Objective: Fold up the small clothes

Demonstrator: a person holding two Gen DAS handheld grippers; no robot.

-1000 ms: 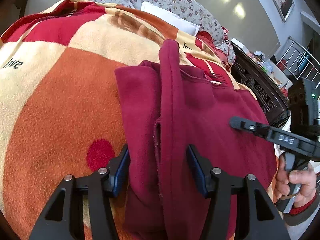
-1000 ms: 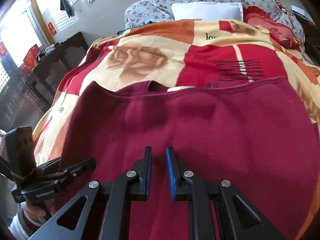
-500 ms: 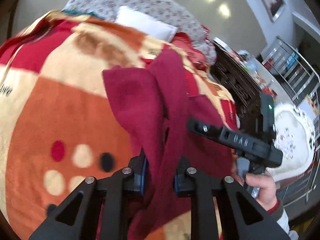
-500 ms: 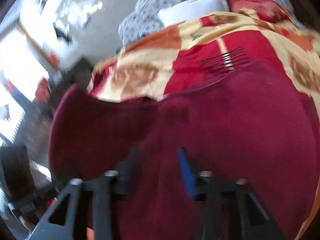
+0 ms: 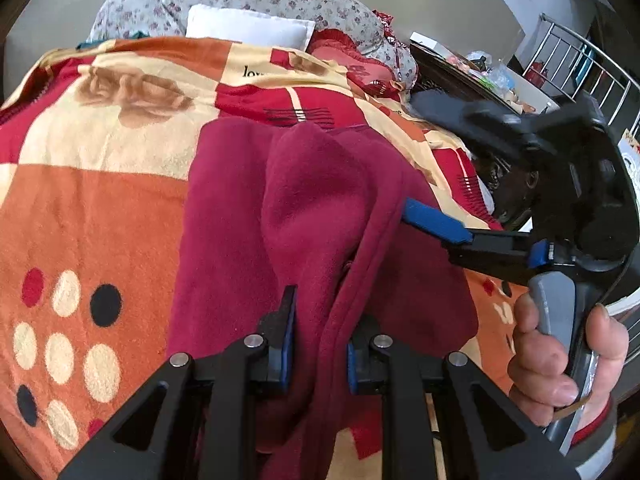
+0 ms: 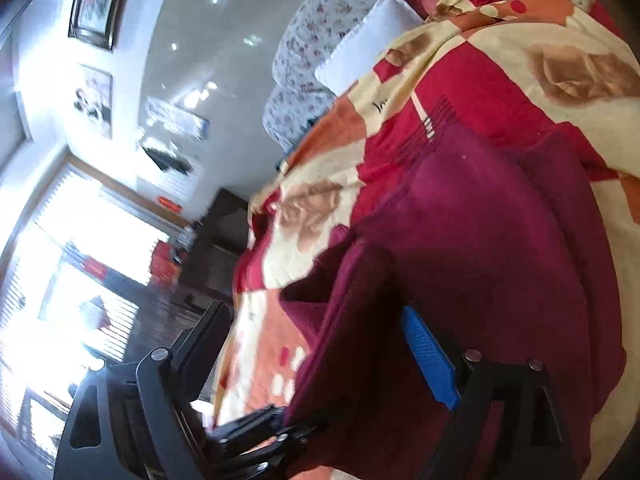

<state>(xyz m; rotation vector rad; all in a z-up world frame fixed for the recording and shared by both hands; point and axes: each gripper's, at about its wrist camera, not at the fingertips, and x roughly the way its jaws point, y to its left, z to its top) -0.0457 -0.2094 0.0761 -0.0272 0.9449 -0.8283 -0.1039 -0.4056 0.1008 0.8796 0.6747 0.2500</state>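
The garment point(image 5: 304, 208) lies on the blanket point(image 5: 100, 200) (pillows point(image 5: 248, 30) behind it), between both grippers.

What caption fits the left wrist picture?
Left gripper pinches a maroon garment over the patterned blanket.

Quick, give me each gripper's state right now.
Left gripper: shut on a bunched fold of the maroon garment.
Right gripper: open, jaws wide apart, garment edge between them, not clamped.

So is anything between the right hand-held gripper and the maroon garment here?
Nothing visible. The right hand-held gripper is wide open with the garment bunched between its fingers, one blue pad against the cloth. The left hand-held gripper already pinches a fold.
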